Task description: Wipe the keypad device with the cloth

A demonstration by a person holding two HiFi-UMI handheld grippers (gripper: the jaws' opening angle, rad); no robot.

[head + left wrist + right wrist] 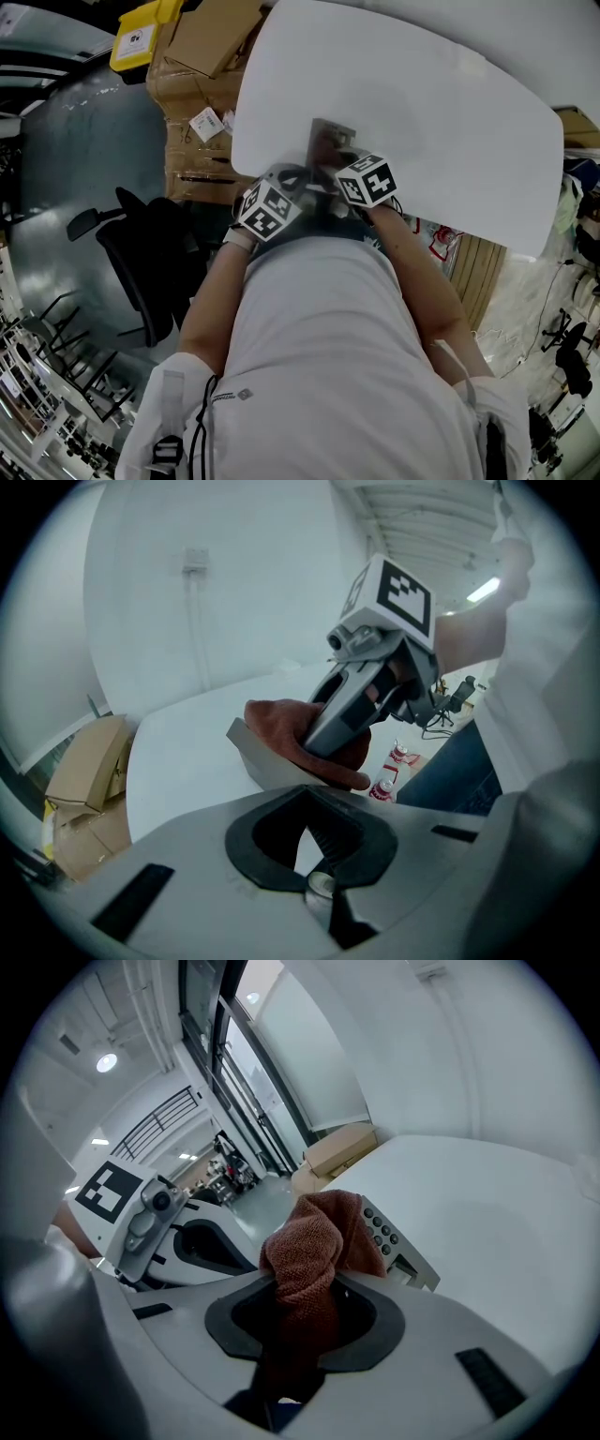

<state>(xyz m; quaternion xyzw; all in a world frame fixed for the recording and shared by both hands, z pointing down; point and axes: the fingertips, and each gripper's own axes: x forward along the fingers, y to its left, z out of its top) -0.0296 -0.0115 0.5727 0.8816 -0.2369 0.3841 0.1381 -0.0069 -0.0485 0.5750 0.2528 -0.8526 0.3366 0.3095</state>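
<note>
A grey keypad device (328, 141) lies near the front edge of the white table (441, 103). In the right gripper view its buttons (382, 1232) show beside a brown cloth (314, 1241) that drapes over its near end. My right gripper (305, 1316) is shut on the cloth's lower part. From the left gripper view the cloth (281, 726) rests on the device (262, 761), with the right gripper (349, 714) pressed on it. My left gripper (309, 846) hovers just left of the device, its jaws together with nothing in them. Both marker cubes (272, 208) (367, 178) sit close together.
Cardboard boxes (202, 103) and a yellow box (141, 33) stand off the table's left side. A black office chair (141, 253) is to the person's left. Red and white items (384, 785) lie on the floor below the table edge. The table stretches away beyond the device.
</note>
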